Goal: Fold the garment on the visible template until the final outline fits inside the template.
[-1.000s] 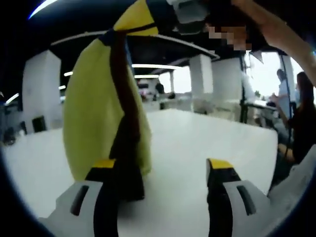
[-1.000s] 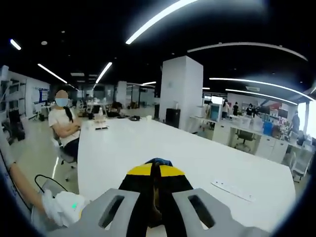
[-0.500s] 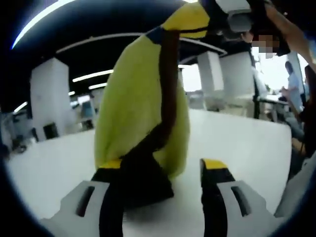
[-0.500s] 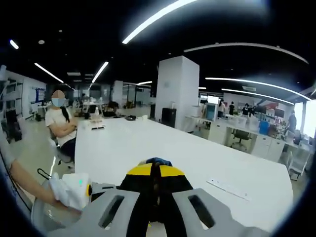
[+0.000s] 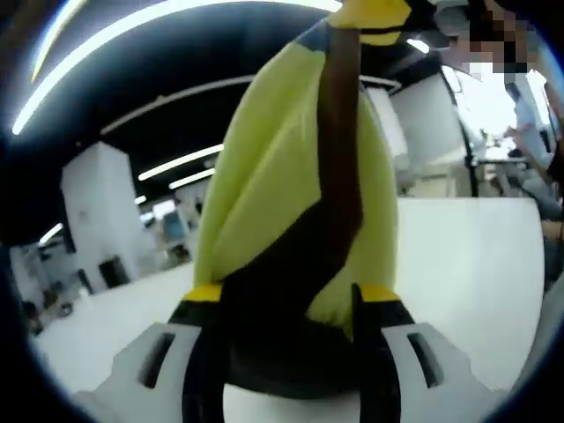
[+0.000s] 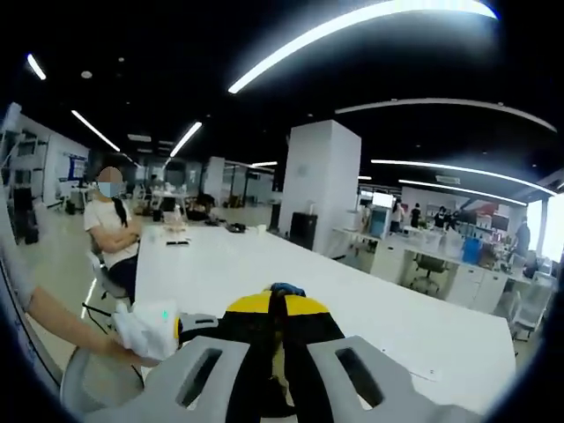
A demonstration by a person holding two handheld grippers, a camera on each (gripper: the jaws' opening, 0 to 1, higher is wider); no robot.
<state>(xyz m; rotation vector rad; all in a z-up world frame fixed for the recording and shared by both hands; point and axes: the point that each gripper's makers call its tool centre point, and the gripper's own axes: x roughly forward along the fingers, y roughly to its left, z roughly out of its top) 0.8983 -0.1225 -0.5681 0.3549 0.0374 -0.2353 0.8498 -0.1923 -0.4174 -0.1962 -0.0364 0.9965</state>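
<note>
Between your left gripper's (image 5: 286, 304) spread fingers hangs the yellow-and-black garment (image 5: 291, 203), lifted above the white table (image 5: 458, 256). Your right gripper (image 6: 280, 317) has its fingers pressed together, pinching the garment's edge.

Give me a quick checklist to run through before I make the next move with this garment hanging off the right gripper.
1. Right gripper grip on the garment: ok, its jaws are shut on a pinch of the fabric.
2. Garment off the table: ok, the yellow-green cloth hangs from the right gripper above the white table.
3. Left gripper ready to catch the hanging part: cannot tell, the fabric lies between its open jaws, contact is unclear.
4. Template in sight: cannot tell, no outline can be made out on the table.
5. Garment hanging flat: not ok, it hangs bunched, with a dark band running down it.
</note>
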